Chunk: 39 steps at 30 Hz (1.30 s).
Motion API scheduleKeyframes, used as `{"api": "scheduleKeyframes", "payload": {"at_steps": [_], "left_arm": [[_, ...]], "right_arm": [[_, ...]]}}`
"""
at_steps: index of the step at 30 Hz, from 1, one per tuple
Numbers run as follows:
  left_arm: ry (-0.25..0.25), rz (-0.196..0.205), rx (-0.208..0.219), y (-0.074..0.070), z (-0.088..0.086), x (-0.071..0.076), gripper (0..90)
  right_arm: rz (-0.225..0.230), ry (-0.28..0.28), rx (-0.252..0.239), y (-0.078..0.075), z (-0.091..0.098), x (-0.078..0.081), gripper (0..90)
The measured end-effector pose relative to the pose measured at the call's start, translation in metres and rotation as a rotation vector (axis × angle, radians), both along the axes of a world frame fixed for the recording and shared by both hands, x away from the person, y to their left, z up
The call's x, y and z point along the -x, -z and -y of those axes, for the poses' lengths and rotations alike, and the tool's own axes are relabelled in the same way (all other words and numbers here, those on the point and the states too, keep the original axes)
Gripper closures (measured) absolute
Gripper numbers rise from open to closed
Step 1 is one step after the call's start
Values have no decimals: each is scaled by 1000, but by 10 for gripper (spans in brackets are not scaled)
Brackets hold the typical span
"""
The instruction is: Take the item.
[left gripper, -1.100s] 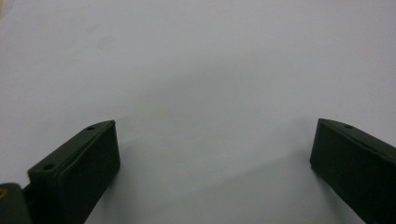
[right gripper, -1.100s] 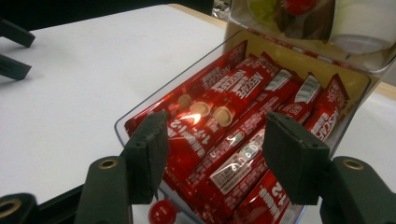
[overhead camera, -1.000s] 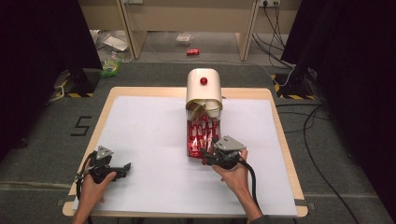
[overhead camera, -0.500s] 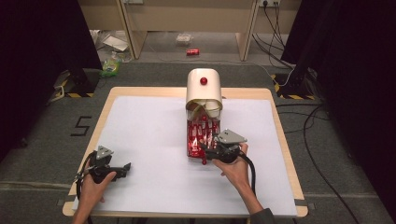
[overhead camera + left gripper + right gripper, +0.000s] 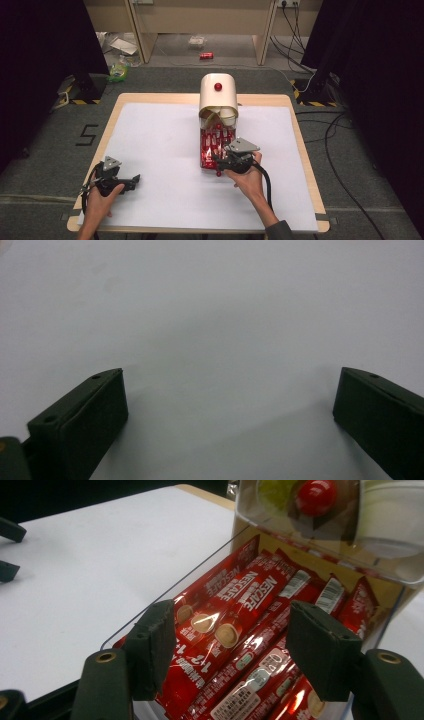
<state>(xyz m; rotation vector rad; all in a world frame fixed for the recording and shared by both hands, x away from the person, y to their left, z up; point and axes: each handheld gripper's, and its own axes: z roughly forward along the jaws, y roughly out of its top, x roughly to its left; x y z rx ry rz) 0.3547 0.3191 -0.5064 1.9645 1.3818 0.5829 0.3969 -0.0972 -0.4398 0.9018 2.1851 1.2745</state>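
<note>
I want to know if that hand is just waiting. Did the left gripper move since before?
No. In the high view the left gripper sits at the same spot near the table's front left corner, jaws open.

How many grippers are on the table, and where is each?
2. The left gripper lies near the table's front left corner, jaws open over bare white surface. The right gripper is right of centre, jaws open at the clear box of red sachets.
</note>
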Motion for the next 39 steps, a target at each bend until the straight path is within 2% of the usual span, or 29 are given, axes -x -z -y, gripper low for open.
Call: {"api": "scheduleKeyframes", "payload": {"at_steps": [4,17,25,26,32,36,39], "left_arm": [[0,0,0,0,0,0,2],[1,5,-6,0,1,1,4],[0,6,-7,0,1,1,3],[0,7,-7,0,1,1,4],[1,9,-8,0,1,1,5],[1,14,-12,0,1,1,6],[1,11,-11,0,1,1,6]], "right_arm": [[-6,-11,23,5,-5,-2,371],[-3,-19,52,9,-18,-9,387],[-19,-24,76,16,-23,-13,399],[-20,-25,99,18,-25,-13,410],[-21,-5,109,18,-24,-12,478],[-28,16,68,19,-17,-12,609],[-28,23,55,20,-14,-13,648]]}}
